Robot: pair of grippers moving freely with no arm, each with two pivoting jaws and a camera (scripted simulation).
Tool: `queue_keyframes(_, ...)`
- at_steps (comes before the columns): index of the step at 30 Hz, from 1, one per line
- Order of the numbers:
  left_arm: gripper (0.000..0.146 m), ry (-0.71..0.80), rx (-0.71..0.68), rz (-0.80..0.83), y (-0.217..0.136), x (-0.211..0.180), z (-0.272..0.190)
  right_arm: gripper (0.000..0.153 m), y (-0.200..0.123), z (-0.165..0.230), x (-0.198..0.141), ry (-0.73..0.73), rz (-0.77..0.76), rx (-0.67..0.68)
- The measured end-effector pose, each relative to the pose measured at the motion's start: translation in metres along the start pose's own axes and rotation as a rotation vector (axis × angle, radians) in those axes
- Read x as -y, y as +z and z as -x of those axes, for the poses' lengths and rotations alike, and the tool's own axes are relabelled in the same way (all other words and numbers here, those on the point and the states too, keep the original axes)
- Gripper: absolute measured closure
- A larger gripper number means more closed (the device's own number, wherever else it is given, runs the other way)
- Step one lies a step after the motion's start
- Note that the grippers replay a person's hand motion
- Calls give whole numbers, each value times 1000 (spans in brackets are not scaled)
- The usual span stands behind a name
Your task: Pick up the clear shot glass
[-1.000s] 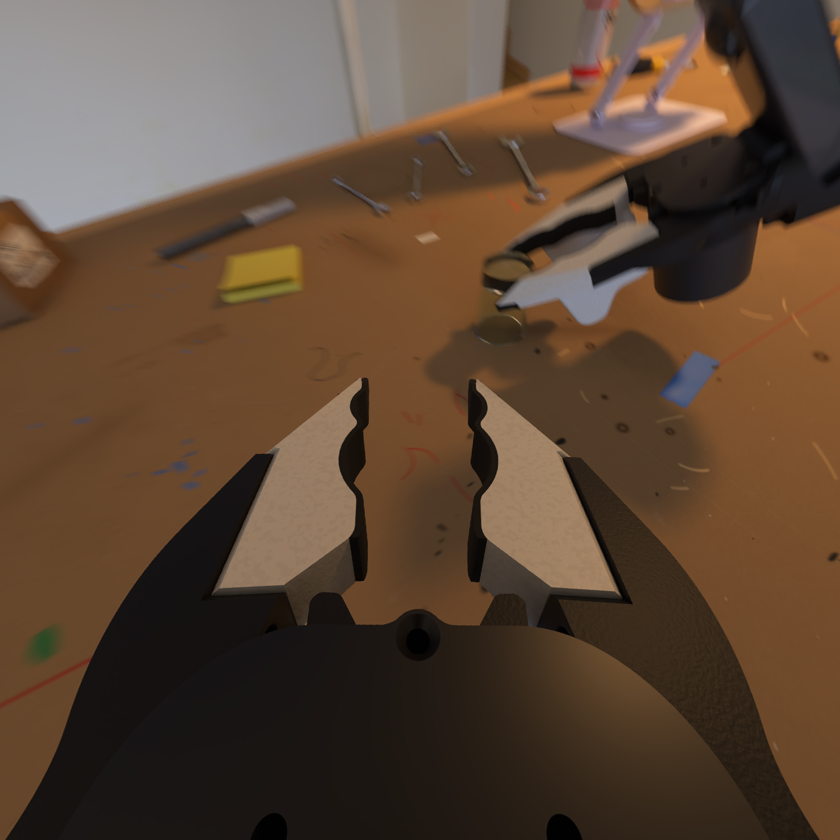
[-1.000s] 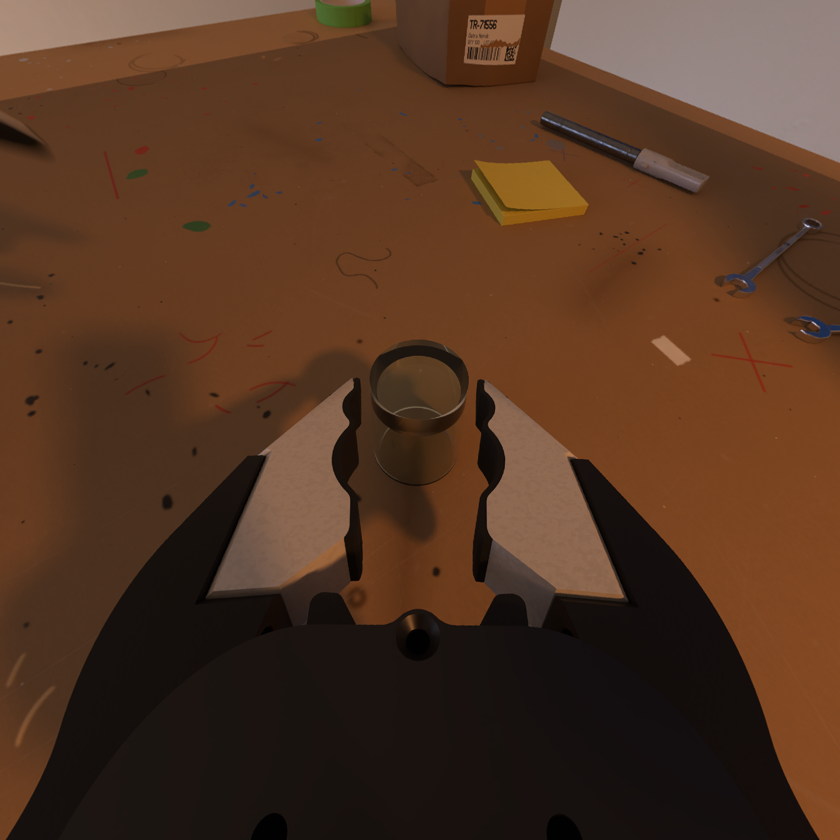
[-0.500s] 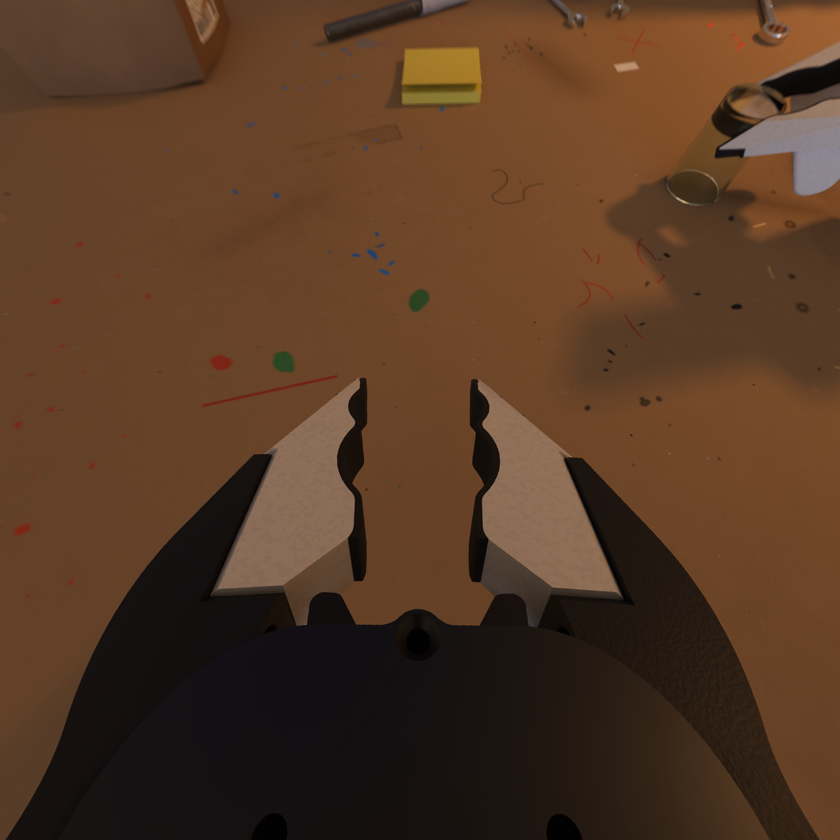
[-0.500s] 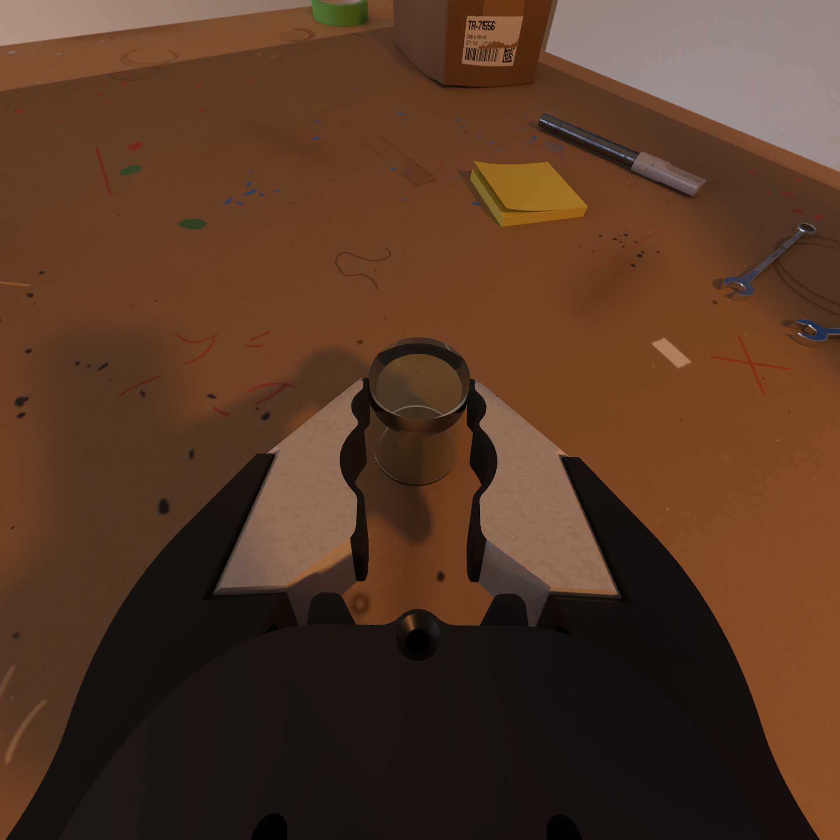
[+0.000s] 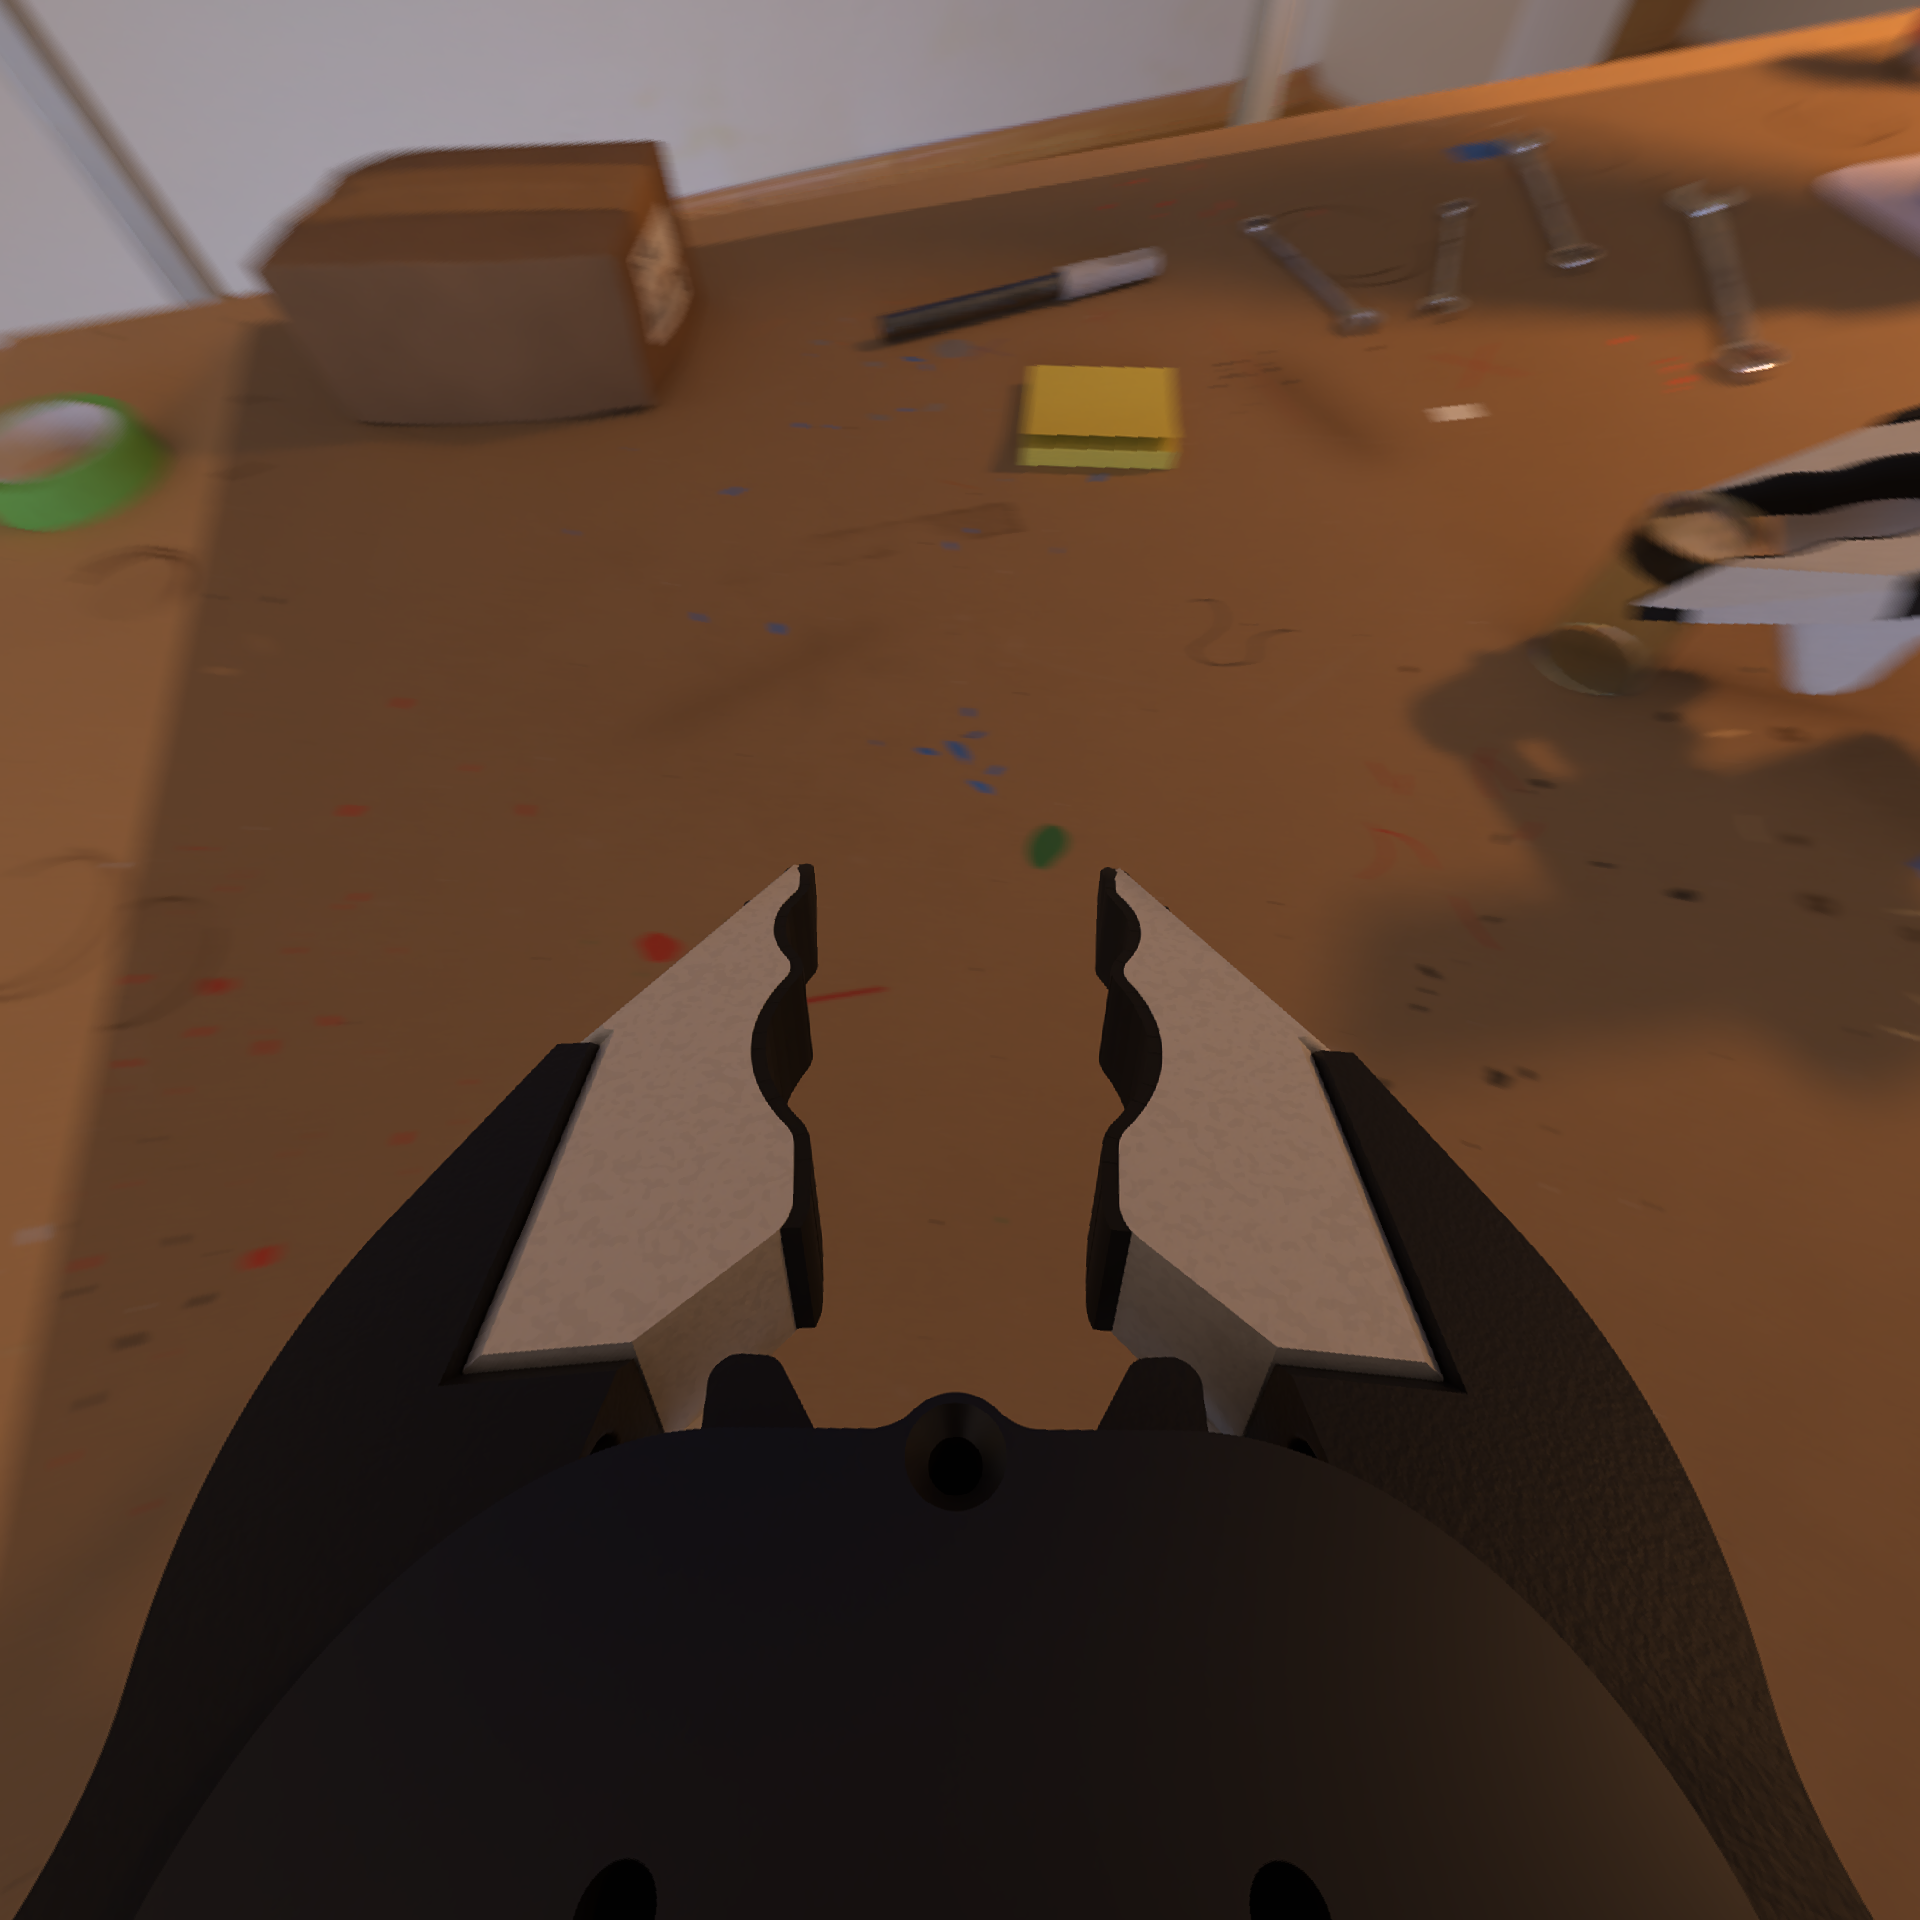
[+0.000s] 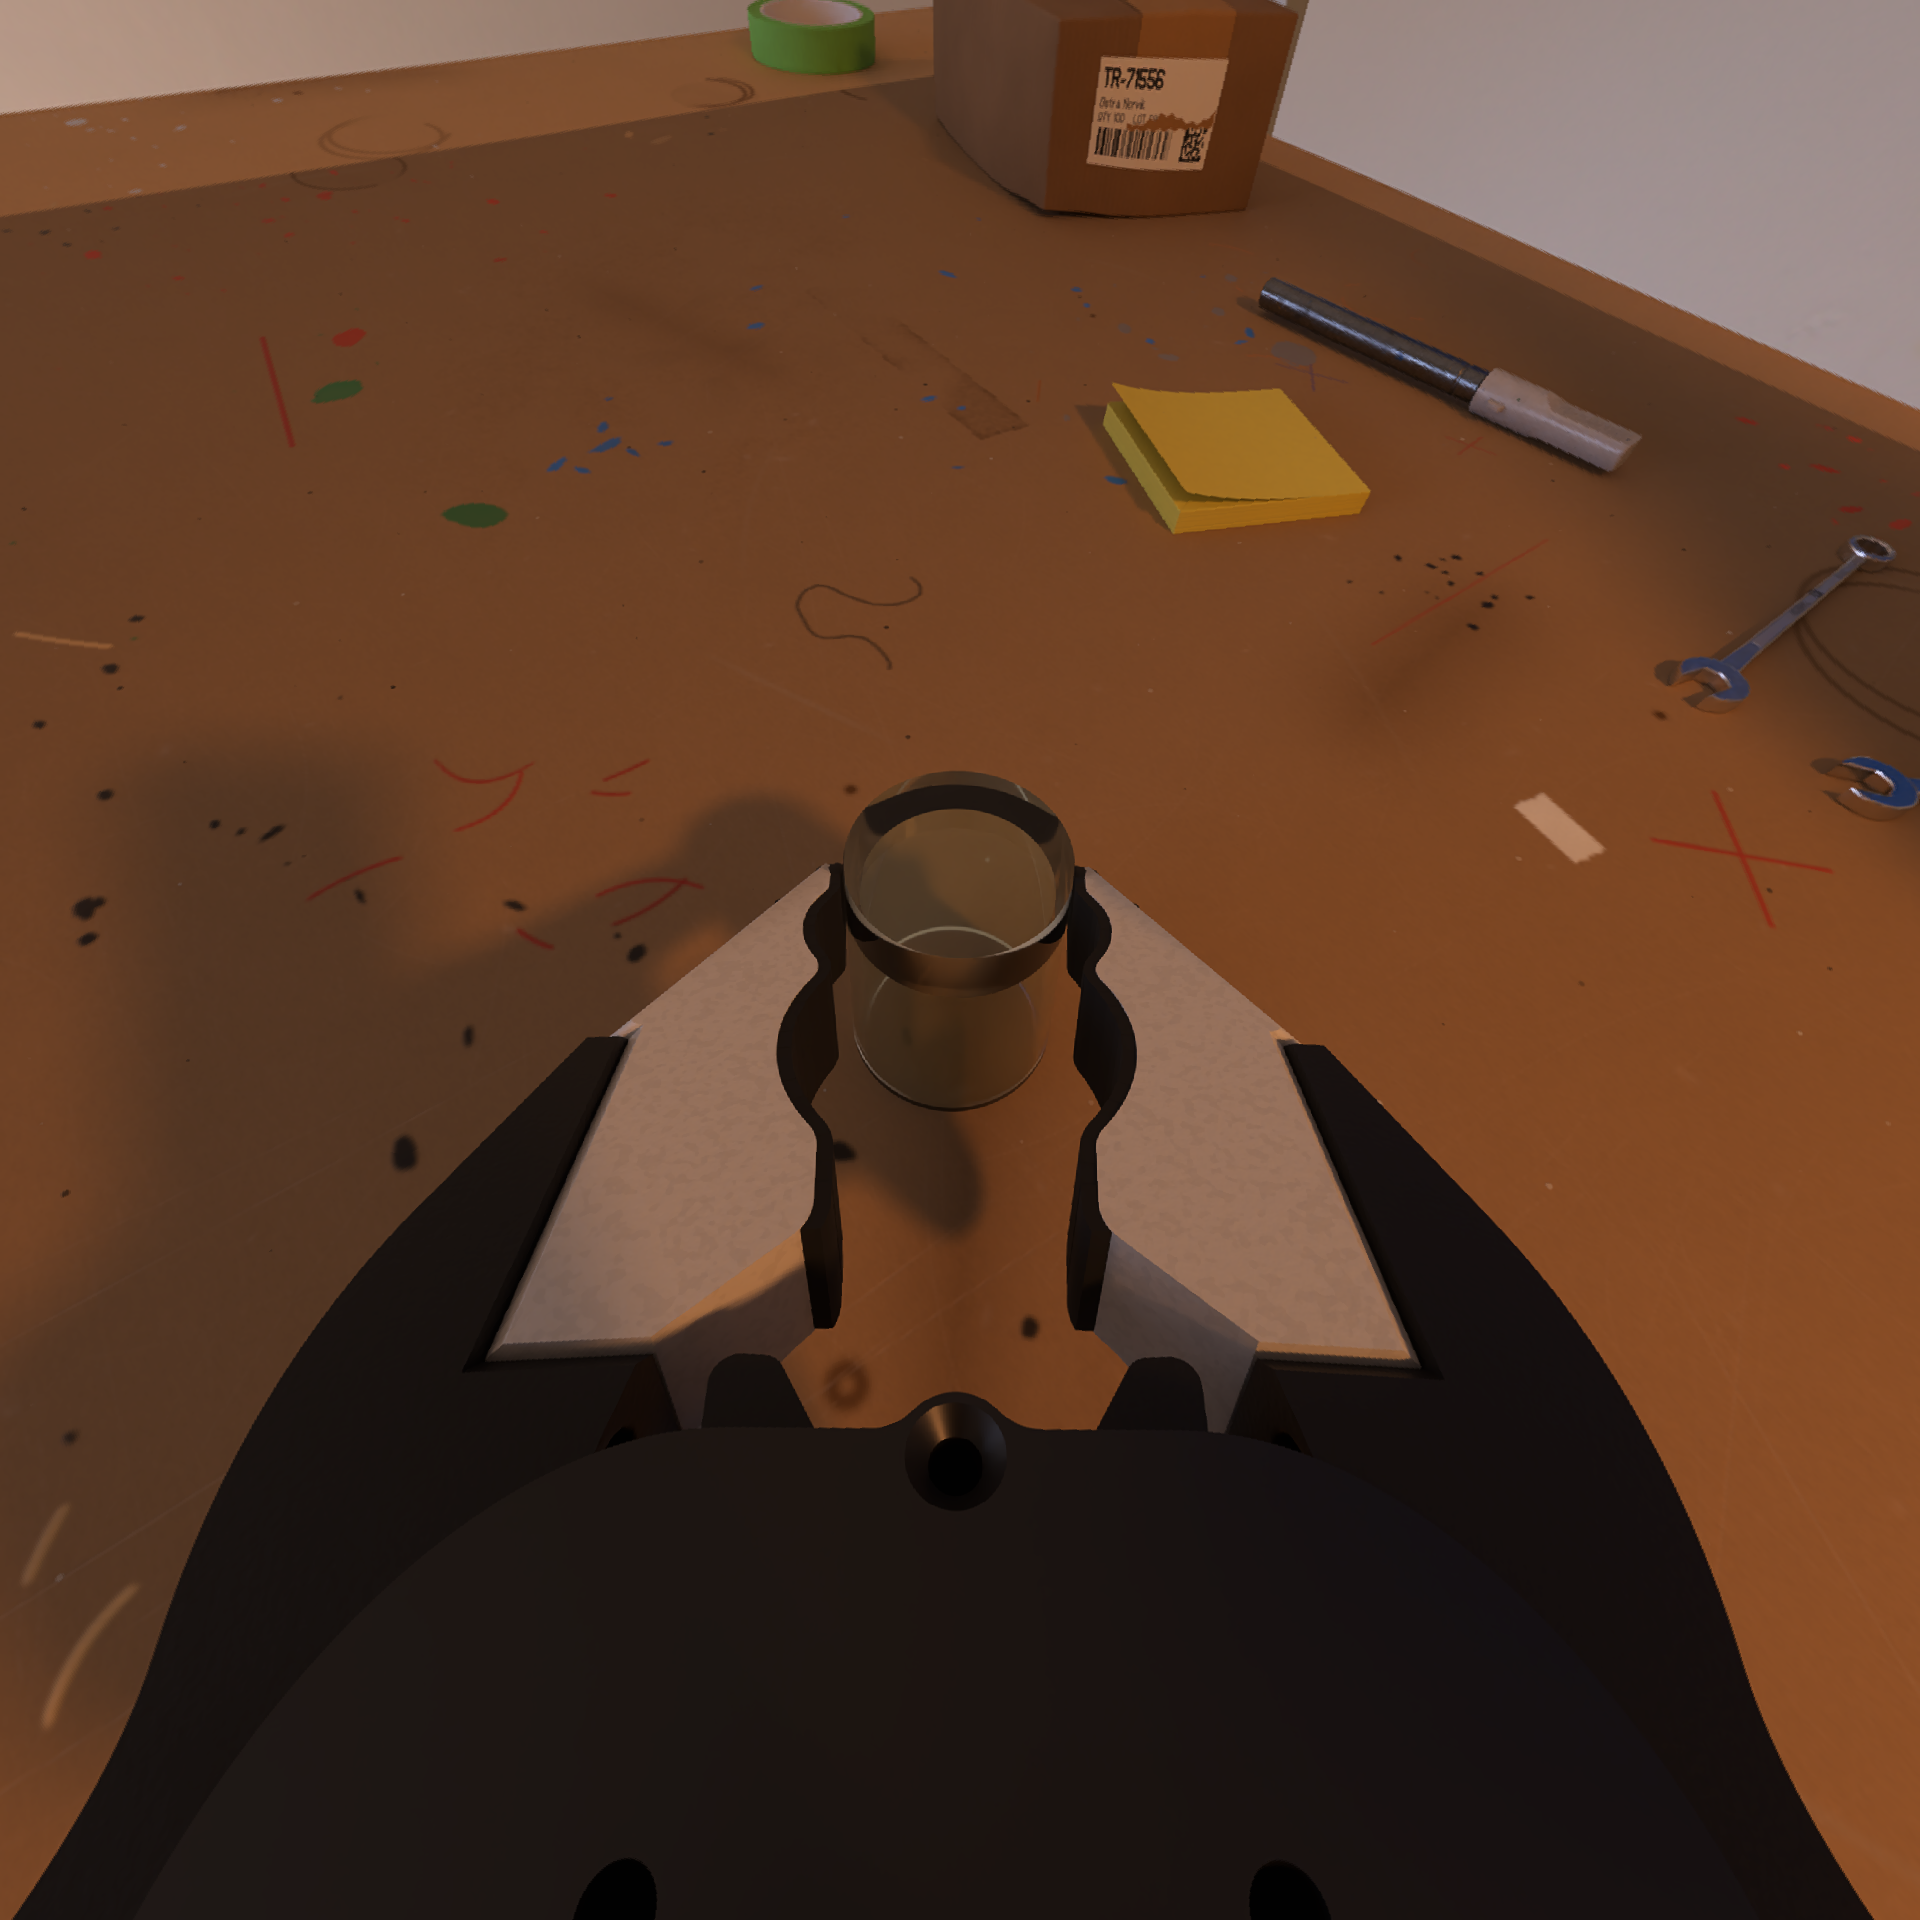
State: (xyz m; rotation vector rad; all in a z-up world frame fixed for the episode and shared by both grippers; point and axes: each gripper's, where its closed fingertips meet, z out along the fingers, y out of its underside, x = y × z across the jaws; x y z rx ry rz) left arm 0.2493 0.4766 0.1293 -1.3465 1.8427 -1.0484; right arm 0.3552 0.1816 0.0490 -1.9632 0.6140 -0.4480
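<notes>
Brown wooden desk (image 6: 1039,665), paint-flecked and scored, set against pale walls.

The small clear cylindrical shot glass (image 6: 954,945) stands upright at mid-desk, its base apparently on the surface, between the fingertips of the right tool (image 6: 954,894). The tool's beige notched fingers (image 6: 1184,1101) are closed against the glass at its rim on both sides. The left tool (image 5: 956,883) hangs well apart over bare desk, jaws spread and holding nothing.

Risks, as judged:
- Contact sits high, at the rim and at the very fingertips. Smooth glass could slide down or pivot out when raised.
- Excess squeeze on a round wall could squirt the glass forward; no notch visibly cradles it.
- A tilted lift could drag the base along the desk.

Surroundings: a yellow square pad of sticky notes (image 6: 1236,457) lies beyond and to the right, well apart. Farther off lie a dark marker pen with a grey cap (image 6: 1444,374), a brown cardboard box with a white label (image 6: 1122,104) and a green roll of tape (image 6: 810,33) at the far edge. Two steel spanners (image 6: 1777,623) lie at the right. Nothing stands over or beside the glass; the way upward looks free.
</notes>
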Motion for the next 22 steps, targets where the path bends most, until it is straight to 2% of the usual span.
queue_keyframes(3, 92, 37, 114, 44, 12, 12, 31, 110, 1, 3, 0, -9, 4, 5)
queue_keyframes(8, 98, -36, 95, 228, 65, -3, 59, 110, 1, 4, 0, -18, 5, -2)
queue_keyframes(10, 107, -86, 76, 261, 77, -8, 63, 110, -1, 3, 1, -14, -1, -4)
queue_keyframes(12, 129, -96, 33, 273, 83, -11, 60, 110, -1, 2, 2, -8, -5, -3)
queue_keyframes(15, 137, -15, 153, 303, 85, -15, 75, 110, -2, 3, 3, -6, -11, 2)
queue_keyframes(16, 145, 1, 182, 297, 85, -13, 80, 110, -2, 4, 3, -10, -9, 3)
queue_keyframes(20, 146, -4, 207, 253, 79, 3, 88, 110, -3, 7, 5, -28, -13, -1)
queue_keyframes(22, 146, -40, 159, 239, 77, 8, 82, 110, -4, 7, 6, -31, -18, -3)
